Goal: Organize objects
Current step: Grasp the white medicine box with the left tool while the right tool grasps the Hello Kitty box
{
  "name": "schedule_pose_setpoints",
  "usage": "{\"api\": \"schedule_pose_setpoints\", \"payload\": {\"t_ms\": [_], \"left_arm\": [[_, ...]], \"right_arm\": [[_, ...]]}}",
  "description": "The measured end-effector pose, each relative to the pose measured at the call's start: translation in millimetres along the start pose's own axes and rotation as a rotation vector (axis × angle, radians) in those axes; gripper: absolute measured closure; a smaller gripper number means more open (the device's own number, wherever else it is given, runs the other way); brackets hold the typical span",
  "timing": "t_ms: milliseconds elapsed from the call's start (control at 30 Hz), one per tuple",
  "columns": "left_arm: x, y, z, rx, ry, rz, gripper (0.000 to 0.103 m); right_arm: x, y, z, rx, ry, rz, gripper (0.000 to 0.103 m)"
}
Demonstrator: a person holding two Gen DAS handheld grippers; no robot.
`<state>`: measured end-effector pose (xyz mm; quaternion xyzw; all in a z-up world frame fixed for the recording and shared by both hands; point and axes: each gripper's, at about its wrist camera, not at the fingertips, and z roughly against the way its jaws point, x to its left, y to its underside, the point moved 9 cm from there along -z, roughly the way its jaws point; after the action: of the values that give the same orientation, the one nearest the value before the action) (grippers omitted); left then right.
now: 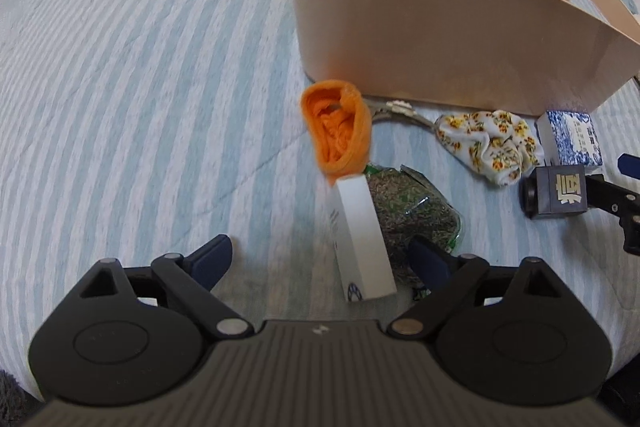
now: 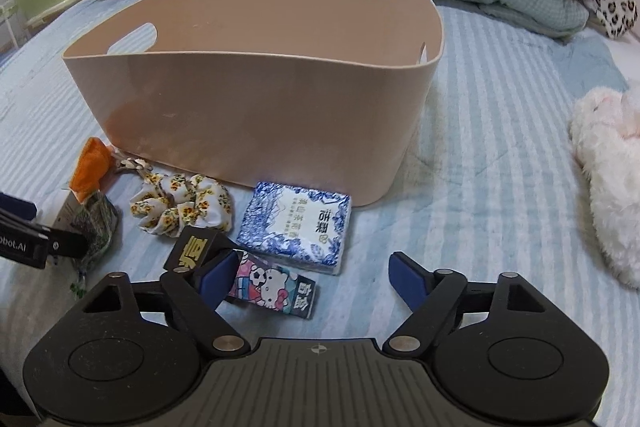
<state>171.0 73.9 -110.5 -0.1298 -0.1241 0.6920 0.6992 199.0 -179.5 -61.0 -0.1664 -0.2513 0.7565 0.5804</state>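
The bed (image 2: 500,99), with its blue striped cover, carries everything. The beige bin (image 2: 256,75) stands on it, open side up, and looks empty as far as its inside shows; I judge it is the place where the small things must go, which is why they all lie in a row just before its near wall.

The tissue pack (image 2: 296,223) lies flat near the bin's right corner. Beside it to the left is the floral scrunchie (image 2: 184,207), then the orange cloth (image 1: 338,131) close to the bin's left corner, with a pale cord (image 1: 396,109) running along the bin's foot. The bag of herbs (image 1: 416,215) lies nearer to the person, and the white box (image 1: 364,239) stands on edge, leaning against it. The cartoon box (image 2: 272,287) lies flat in front of the tissue pack, and the black cube (image 2: 196,249) is just left of it.

The left gripper (image 1: 320,255) is spread wide, with the white box between its fingers but not yet pinched; probably this box is the next thing to take. The right gripper (image 2: 316,277) is also spread and holds nothing. Its left finger (image 2: 218,273) seems to touch the cartoon box and the cube, though the angle does not let me be sure.
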Motion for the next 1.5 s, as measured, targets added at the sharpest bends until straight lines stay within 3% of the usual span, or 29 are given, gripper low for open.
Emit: {"api": "schedule_pose_setpoints", "payload": {"t_ms": [167,367,467,633,900,1000,1067,1200,1233,1267,1400,1500], "left_arm": [[7,5,4,0.011,0.017,0.005,0.010],[8,7,12,0.006,0.053,0.008,0.024],[-10,11,17,0.000,0.049,0.000,0.026],[-2,11,33,-0.048,0.019,-0.007,0.027],[2,5,12,-0.030,0.034,-0.011,0.030],[0,7,7,-0.013,0.043,-0.021,0.040],[0,6,5,-0.012,0.050,-0.025,0.047],[-6,5,9,-0.021,0.111,-0.031,0.084],[-8,6,10,-0.023,0.119,-0.032,0.088],[-10,6,12,-0.027,0.121,-0.038,0.088],[-18,7,20,-0.049,0.117,-0.077,0.088],[-21,4,19,-0.062,0.112,-0.092,0.088]], "right_arm": [[2,8,-1,0.036,-0.029,-0.027,0.025],[10,9,0,0.037,-0.111,-0.015,0.058],[10,9,-2,0.033,-0.110,0.003,0.058],[10,8,3,0.038,-0.139,-0.026,0.051],[18,12,6,0.050,-0.152,0.013,0.044],[21,13,1,0.056,-0.146,0.032,0.044],[23,11,1,0.045,-0.149,0.043,0.049],[25,14,3,0.046,-0.147,0.067,0.054],[26,15,4,0.045,-0.143,0.077,0.058],[27,15,5,0.040,-0.143,0.083,0.067],[23,11,17,0.012,-0.145,0.075,0.083],[21,12,18,0.017,-0.149,0.060,0.084]]}}
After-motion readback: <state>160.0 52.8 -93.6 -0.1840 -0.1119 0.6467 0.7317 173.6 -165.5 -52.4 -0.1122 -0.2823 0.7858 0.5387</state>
